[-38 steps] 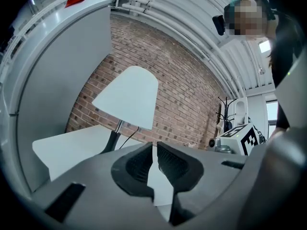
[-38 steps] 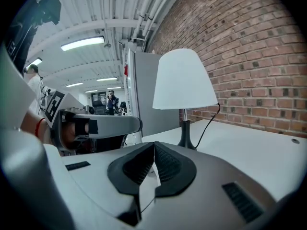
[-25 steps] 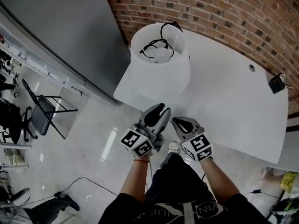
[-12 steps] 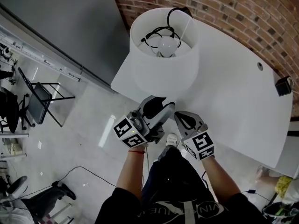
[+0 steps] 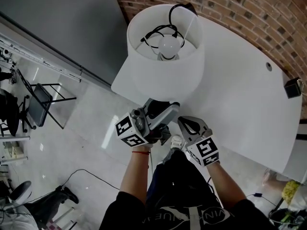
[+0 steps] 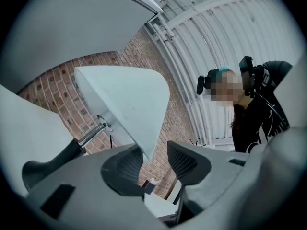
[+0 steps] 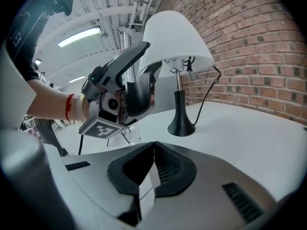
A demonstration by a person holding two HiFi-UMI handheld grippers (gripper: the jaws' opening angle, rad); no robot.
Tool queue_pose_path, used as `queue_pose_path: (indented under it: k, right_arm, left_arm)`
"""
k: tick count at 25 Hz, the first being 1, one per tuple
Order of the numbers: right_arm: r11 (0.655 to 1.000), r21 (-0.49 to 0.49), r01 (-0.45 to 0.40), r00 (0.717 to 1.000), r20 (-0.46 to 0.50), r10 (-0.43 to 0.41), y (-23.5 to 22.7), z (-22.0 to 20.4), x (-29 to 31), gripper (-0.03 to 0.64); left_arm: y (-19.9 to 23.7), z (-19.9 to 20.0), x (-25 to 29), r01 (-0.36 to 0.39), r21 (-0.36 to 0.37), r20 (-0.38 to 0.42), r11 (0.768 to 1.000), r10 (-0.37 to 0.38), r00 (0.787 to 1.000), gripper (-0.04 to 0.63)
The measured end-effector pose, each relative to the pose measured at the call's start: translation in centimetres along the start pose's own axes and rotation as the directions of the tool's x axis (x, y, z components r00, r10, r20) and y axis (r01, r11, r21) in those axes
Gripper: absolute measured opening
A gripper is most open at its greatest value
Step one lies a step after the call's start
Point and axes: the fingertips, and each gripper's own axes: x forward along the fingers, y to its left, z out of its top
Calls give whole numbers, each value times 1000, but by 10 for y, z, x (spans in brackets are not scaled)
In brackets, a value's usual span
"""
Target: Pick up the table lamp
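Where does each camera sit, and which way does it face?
Head view: on the head, steeply down at table lamp and table; forearms, left gripper, right gripper show.
Left gripper view: on that gripper, angled up under the shade; its fingers, just opened, straddle the rim.
Right gripper view: on its gripper, across the table at the base; shut fingers show.
All share the lamp.

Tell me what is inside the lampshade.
Looking down into the lampshade, a white bulb and looped black cord show. It hides the stem and base from above; the right gripper view shows them beneath it.

A workshop: bare brick wall point(image 5: 230, 4), strip light point(image 7: 79, 36), folding chair point(image 5: 41, 104).
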Motion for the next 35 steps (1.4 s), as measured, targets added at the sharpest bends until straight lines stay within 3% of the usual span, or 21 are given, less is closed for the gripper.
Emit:
queue_pose_path:
  k: [9, 13, 24, 35]
  right_arm:
    - [1000, 3, -5, 1000, 7, 5, -11, 9, 3, 3]
    - [1000, -2, -9, 1000, 14, 9, -20, 16, 6, 3]
    - [1000, -26, -5, 999, 51, 7, -36, 34, 11, 3]
    - [999, -3, 50, 998, 44, -50, -54, 73, 51, 3]
  left_arm:
    - [-1, 8, 11, 86, -80, 49, 993, -82, 995, 133]
    - [3, 11, 13, 84, -83, 70, 993, -79, 994, 61]
    - [5, 21, 18, 55, -42, 79, 998, -52, 996, 28]
    - [34, 64, 32, 49, -75, 68, 996, -44, 997, 9]
